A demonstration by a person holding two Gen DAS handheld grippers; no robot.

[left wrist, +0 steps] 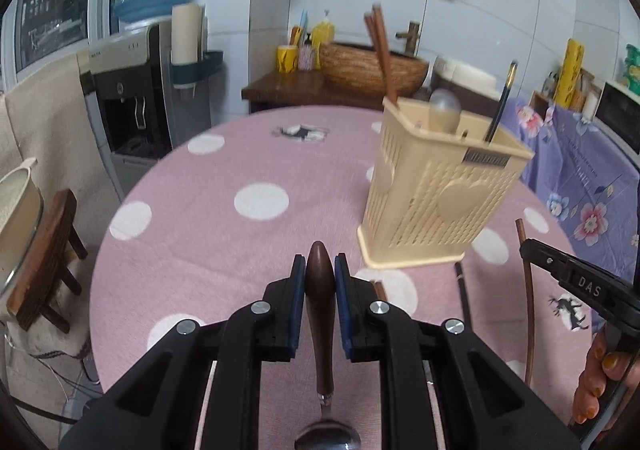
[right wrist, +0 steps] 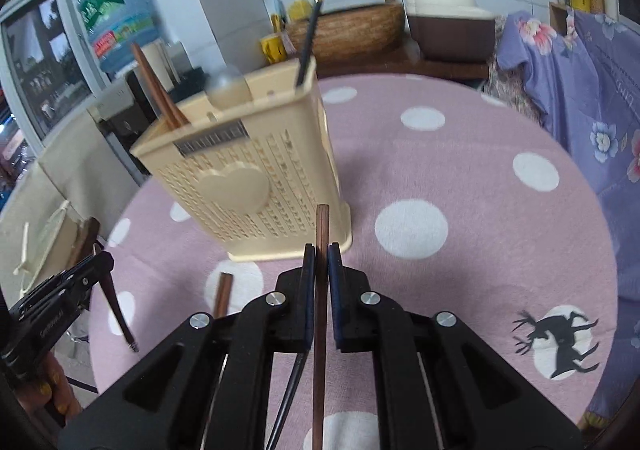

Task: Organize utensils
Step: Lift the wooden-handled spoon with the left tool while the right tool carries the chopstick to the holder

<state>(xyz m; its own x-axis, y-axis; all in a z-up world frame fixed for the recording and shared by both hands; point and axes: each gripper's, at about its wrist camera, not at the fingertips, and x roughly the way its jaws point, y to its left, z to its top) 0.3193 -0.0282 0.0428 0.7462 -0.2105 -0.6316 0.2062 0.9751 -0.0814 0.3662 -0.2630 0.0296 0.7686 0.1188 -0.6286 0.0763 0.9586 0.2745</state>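
The left gripper (left wrist: 320, 270) is closed on the wooden handle of a spoon (left wrist: 319, 290), above the pink dotted table (left wrist: 224, 250). The beige utensil holder (left wrist: 436, 193) stands in the middle. The right gripper (right wrist: 321, 262) clamps a brown chopstick (right wrist: 321, 226) just before the holder.

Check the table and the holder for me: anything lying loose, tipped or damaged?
Two loose pieces lie on the tablecloth in front of the upright utensil holder: a brown chopstick and a black chopstick. No spill or damage shows.
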